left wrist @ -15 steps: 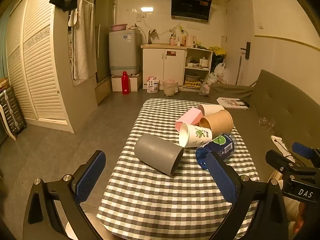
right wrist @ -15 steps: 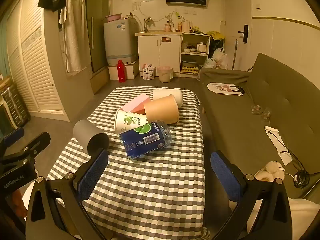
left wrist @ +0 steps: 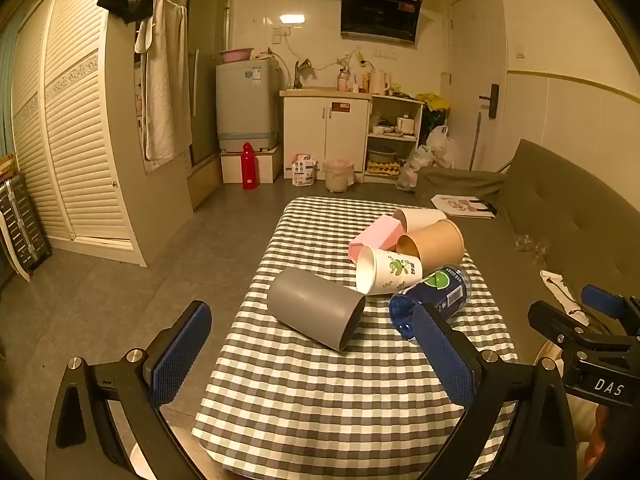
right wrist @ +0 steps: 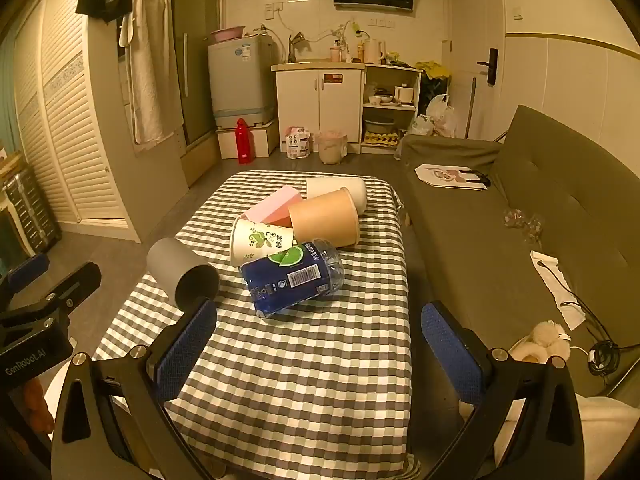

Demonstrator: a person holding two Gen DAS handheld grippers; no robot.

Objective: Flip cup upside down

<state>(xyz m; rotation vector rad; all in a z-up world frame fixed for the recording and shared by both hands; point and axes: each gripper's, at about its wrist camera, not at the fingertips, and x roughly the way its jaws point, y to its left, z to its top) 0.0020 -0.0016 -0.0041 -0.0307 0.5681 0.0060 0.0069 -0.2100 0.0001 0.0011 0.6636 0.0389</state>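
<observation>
Several cups lie on their sides on the checked table (left wrist: pixel 304 392): a grey cup (left wrist: pixel 314 312) nearest, a white cup with a green print (left wrist: pixel 386 270), a brown paper cup (left wrist: pixel 432 242), a pink cup (left wrist: pixel 376 236) and a cream cup (left wrist: pixel 420 218). A blue-labelled clear bottle-cup (left wrist: pixel 432 294) lies beside them. My left gripper (left wrist: pixel 312 354) is open and empty, just short of the grey cup. My right gripper (right wrist: pixel 320 354) is open and empty, short of the blue bottle-cup (right wrist: pixel 294 276) and the grey cup (right wrist: pixel 182 272).
A grey sofa (right wrist: pixel 540 240) runs along the table's right side with a bag and cables on it. Bare floor lies left of the table (right wrist: pixel 304 380). Cabinets, a washing machine and a red bottle (left wrist: pixel 248 166) stand at the far wall.
Both grippers have edged slightly toward the table. The cups have not moved.
</observation>
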